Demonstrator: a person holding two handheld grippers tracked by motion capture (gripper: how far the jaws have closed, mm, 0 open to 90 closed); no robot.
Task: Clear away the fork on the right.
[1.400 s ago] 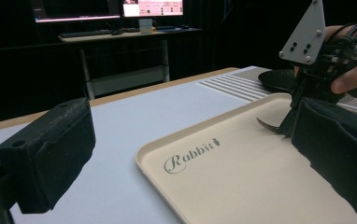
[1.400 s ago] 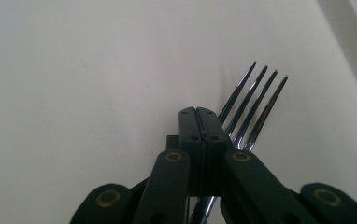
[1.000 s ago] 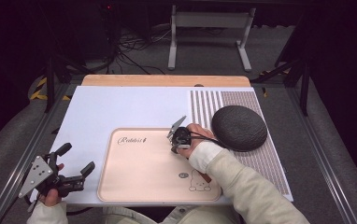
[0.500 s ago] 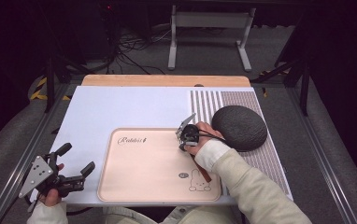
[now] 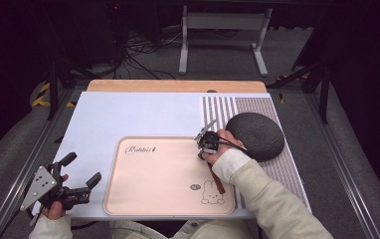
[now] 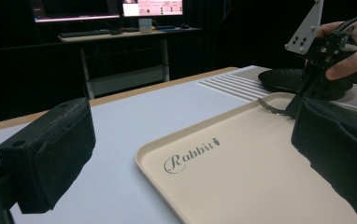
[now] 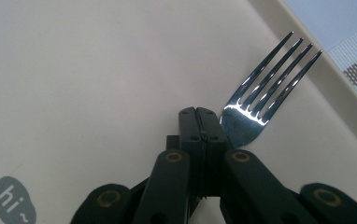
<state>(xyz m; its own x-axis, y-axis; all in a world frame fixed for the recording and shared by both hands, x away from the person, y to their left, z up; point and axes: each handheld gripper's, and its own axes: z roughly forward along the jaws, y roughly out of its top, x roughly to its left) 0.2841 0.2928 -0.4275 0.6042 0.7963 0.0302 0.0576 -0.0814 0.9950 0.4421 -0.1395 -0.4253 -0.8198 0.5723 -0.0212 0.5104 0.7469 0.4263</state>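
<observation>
The fork [image 7: 266, 88] lies over the far right corner of the beige tray [image 5: 153, 199], its handle clamped in the clenched right gripper [image 5: 205, 142], tines towards the rim. Just beside it, a dark round mat [image 5: 255, 135] rests on the worktop [image 5: 128, 114]. The left gripper [image 5: 81, 177] hangs released at the tray's near left.

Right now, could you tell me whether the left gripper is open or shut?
Open: the left gripper shows its jaws spread wide apart, nothing between them, beside the tray.
</observation>
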